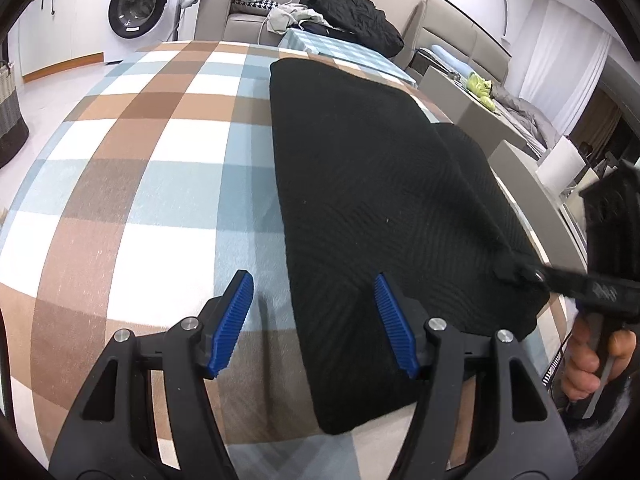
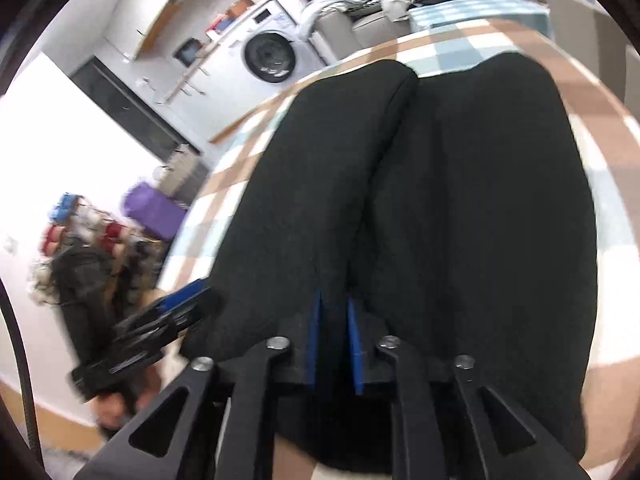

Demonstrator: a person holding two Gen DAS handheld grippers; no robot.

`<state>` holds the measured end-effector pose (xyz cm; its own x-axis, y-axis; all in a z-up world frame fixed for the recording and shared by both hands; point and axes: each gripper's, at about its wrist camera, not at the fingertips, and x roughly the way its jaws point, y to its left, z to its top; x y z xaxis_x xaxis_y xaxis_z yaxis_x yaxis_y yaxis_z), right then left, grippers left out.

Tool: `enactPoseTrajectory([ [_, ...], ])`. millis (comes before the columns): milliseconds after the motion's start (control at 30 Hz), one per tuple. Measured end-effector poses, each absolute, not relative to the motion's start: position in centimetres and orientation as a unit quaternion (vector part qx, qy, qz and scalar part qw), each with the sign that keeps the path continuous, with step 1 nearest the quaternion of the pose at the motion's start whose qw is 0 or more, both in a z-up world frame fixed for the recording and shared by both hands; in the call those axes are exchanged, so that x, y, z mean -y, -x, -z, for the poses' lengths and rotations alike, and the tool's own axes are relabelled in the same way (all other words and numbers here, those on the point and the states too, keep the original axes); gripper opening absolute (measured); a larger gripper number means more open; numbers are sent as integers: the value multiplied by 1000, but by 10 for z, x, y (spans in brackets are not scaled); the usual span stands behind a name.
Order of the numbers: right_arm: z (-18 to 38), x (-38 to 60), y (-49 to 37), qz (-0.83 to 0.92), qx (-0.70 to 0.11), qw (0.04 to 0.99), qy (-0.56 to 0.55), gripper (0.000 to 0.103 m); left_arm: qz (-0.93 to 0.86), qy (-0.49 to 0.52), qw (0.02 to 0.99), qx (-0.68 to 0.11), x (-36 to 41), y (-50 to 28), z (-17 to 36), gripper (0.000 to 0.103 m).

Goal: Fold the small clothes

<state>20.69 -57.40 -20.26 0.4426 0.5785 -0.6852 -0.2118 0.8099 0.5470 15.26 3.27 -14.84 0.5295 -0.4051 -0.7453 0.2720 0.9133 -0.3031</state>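
A checked cloth (image 1: 152,184) in brown, blue and white covers the counter. On it lies the black garment (image 1: 372,200), stretched from far to near on the right side. From the right wrist view it shows two long lobes side by side with a crease between them. A white washer (image 1: 138,12) stands far off on the left. The left claw (image 1: 314,320) is wide, with nothing in it; its right finger hangs over the garment's near left edge. The right claw (image 2: 335,336) is narrow and pinches a fold of the garment at its near right corner.
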Motion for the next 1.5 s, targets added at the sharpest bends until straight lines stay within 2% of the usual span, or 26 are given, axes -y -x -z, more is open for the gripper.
enactPoseTrajectory([
  [33, 203, 574, -199, -252, -471, 825, -186, 31, 196, 75, 871, -445, -34, -151, 149, 61],
  [67, 206, 573, -190, -268, -477, 820, -171, 40, 196, 75, 871, -445, -35, -150, 150, 61],
  [100, 208, 571, -182, -280, -475, 821, -151, 40, 195, 74, 871, -445, -36, -149, 150, 61],
  [133, 210, 570, -180, -276, -471, 826, -139, 37, 194, 73, 871, -445, -37, -148, 151, 61],
  [200, 213, 572, -173, -274, -472, 827, -137, 9, 191, 72, 872, -444, -37, -146, 151, 61],
  [333, 203, 572, -172, -273, -483, 827, -92, 9, 187, 70, 871, -449, -39, -144, 152, 61],
  [433, 183, 578, -176, -263, -472, 838, -78, 21, 186, 69, 871, -449, -40, -143, 151, 61],
  [500, 172, 586, -190, -248, -450, 851, -103, 37, 188, 74, 871, -448, -40, -142, 150, 61],
  [533, 170, 589, -199, -232, -447, 856, -115, 40, 188, 75, 871, -447, -40, -142, 150, 61],
  [867, 200, 595, -275, -167, -485, 836, -196, 42, 190, 81, 871, -446, -36, -148, 146, 61],
  [1133, 192, 611, -288, -178, -477, 823, -252, 64, 198, 84, 870, -444, -33, -153, 147, 61],
  [1200, 187, 601, -289, -170, -470, 837, -223, 77, 201, 85, 869, -444, -32, -154, 147, 61],
  [1333, 195, 584, -294, -153, -491, 840, -175, 77, 204, 83, 869, -443, -30, -155, 147, 61],
  [1433, 199, 583, -294, -150, -483, 847, -166, 66, 206, 83, 870, -440, -29, -154, 145, 61],
  [1500, 199, 580, -294, -164, -479, 846, -164, 26, 205, 85, 871, -439, -29, -155, 144, 61],
])
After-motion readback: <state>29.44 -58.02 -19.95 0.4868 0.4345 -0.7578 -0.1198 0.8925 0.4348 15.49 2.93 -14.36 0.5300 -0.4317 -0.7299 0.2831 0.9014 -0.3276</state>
